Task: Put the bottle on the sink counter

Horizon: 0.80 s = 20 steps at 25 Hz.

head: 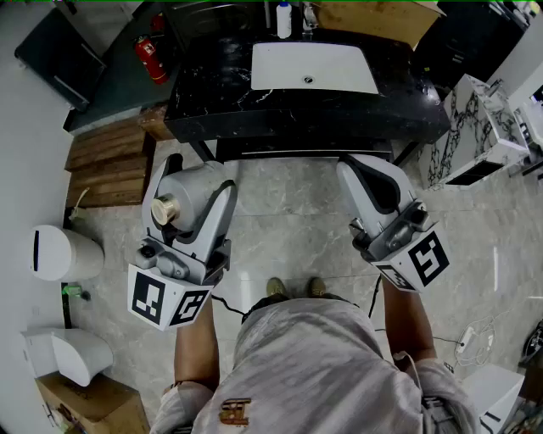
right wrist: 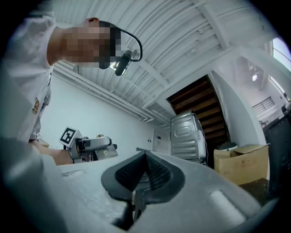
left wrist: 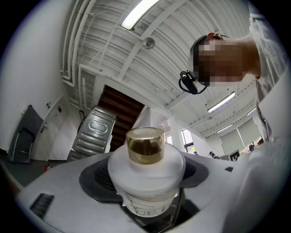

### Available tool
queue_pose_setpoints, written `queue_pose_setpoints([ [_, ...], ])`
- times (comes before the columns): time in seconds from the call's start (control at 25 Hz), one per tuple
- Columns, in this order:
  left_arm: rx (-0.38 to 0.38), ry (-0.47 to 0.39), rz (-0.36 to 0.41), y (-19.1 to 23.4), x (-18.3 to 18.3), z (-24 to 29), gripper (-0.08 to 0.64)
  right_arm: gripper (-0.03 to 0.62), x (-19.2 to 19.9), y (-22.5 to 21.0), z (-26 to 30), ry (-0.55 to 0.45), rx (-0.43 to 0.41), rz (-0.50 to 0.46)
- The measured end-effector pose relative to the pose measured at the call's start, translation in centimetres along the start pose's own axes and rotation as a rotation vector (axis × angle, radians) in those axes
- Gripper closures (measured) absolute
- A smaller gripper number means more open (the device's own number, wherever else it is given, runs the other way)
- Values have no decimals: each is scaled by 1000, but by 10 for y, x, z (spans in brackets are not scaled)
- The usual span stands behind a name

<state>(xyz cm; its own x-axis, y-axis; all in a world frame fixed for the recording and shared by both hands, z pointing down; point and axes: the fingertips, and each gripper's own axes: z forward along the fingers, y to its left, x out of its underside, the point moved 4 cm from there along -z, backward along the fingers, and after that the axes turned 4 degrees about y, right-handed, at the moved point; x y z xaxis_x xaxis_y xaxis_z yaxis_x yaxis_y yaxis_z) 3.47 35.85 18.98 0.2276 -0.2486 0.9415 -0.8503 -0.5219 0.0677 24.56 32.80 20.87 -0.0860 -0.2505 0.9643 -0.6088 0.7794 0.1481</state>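
Note:
A white bottle with a gold cap stands between the jaws of my left gripper, which is shut on it and points up toward the head camera. In the left gripper view the bottle fills the gap of that gripper, cap toward the ceiling. My right gripper is held at the same height on the right, shut with nothing in it. Ahead of both lies the black marble sink counter with its white basin.
A white bottle with a blue cap and a cardboard box stand at the counter's back. A red fire extinguisher and wooden pallets are at left, a white bin nearer. A marble-patterned cabinet stands at right.

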Motion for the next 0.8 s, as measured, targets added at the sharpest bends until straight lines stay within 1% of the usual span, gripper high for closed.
queue_pose_setpoints([
  [0.36,-4,16,4,24,1,-10,229,592,6,12,24,-6,-9,20],
  [0.8,-41,36,10,92,2,-39,229,592,23,35,77,9,-18,26],
])
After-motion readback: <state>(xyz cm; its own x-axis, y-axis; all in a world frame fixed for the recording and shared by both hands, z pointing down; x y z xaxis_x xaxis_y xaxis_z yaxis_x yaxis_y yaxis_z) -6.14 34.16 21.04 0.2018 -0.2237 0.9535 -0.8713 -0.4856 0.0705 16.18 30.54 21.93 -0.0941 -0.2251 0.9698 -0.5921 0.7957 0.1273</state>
